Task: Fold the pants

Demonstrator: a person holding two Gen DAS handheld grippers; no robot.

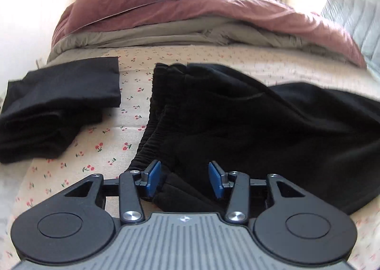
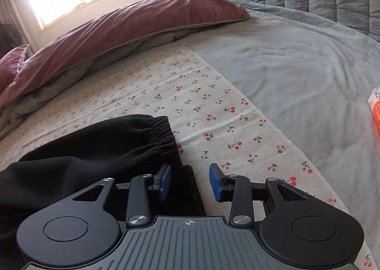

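Both claws let go, pants only half folded on the bed

Left gripper (image 1: 184, 179) and right gripper (image 2: 190, 182) both sit with pads apart, gripping nothing; black pants (image 1: 237, 122) lie doubled on the cherry-print sheet (image 2: 201, 103), waistband (image 1: 156, 127) at the left claw, elastic cuff (image 2: 163, 132) by the right. I'd guess regrabbing one layer only would drag the fold crooked, toward that folded black pile (image 1: 59, 103).

Black soft-fabric pants with a gathered elastic waistband (image 1: 237, 122) lie rumpled across the frame's centre and right, waistband edge running down toward lower centre.
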